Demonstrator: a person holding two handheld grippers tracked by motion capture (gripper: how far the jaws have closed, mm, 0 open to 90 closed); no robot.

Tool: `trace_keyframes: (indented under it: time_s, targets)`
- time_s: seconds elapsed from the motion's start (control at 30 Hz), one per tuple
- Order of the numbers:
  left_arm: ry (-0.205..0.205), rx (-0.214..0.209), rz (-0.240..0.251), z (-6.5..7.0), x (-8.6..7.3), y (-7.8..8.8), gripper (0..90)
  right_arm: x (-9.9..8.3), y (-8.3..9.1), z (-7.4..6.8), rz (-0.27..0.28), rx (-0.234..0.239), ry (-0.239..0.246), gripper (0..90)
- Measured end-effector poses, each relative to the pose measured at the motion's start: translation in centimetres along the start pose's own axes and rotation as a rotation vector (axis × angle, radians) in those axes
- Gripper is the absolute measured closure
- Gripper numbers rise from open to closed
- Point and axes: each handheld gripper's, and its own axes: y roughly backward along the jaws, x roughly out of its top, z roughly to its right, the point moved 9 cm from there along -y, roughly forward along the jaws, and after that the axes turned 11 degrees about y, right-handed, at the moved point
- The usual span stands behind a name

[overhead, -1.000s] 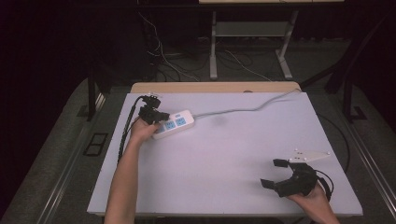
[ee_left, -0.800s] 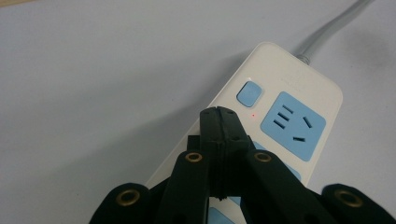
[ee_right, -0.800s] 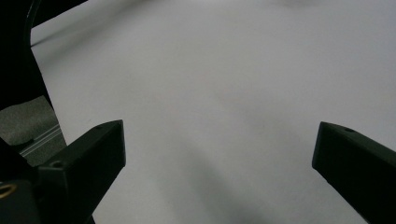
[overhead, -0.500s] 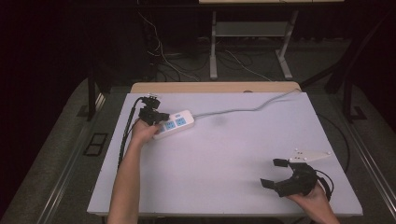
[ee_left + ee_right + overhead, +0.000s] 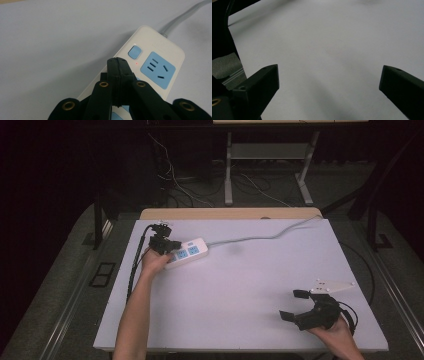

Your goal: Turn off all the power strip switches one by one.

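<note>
- A white power strip [image 5: 187,253] is seen lying flat at the far left of the table [image 5: 250,285], its grey cable [image 5: 260,238] trailing toward the far right edge.
- The left gripper [image 5: 117,61] is held with its jaws pressed together on nothing, the tips poised over the strip just beside the blue switch [image 5: 134,52]; whether contact is made cannot be told.
- The right gripper [image 5: 295,306] is kept at the near right, well apart from the strip, jaws spread wide and empty.
- The strip is judged light, rigid and smooth-shelled, so sliding under a push is likely; the stiff cable may tug it back.
- A hold is best taken across the long sides of the body, away from the sockets.
- Counted: one strip, one switch, one small red indicator light [image 5: 136,63], one cable, two grippers; one socket face [image 5: 157,69] is fully seen in the left gripper view, others being partly hidden.
</note>
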Motion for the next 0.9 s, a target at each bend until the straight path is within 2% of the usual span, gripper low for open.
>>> trace_keyframes:
  time_s: [0.03,0.07,0.13,0.43,0.9]
  targets:
    - [0.011,-0.006,0.01,0.0,0.0,0.1,89.2,0.0,0.0,0.0,0.001,0.001,-0.001,2.4]
    - [0.039,-0.032,0.031,0.1,0.3,0.3,89.3,0.0,0.0,0.1,0.001,0.0,0.0,2.5]
    - [0.022,-0.028,0.013,0.1,0.1,0.3,89.3,0.0,0.0,0.1,0.0,-0.001,-0.002,2.5]
    - [-0.013,-0.024,0.01,0.6,0.3,0.7,89.2,0.0,0.0,0.1,0.004,-0.002,-0.003,2.4]
    - [-0.087,-0.035,0.016,2.2,2.0,2.3,89.1,0.1,0.1,0.1,0.004,0.0,-0.002,2.5]
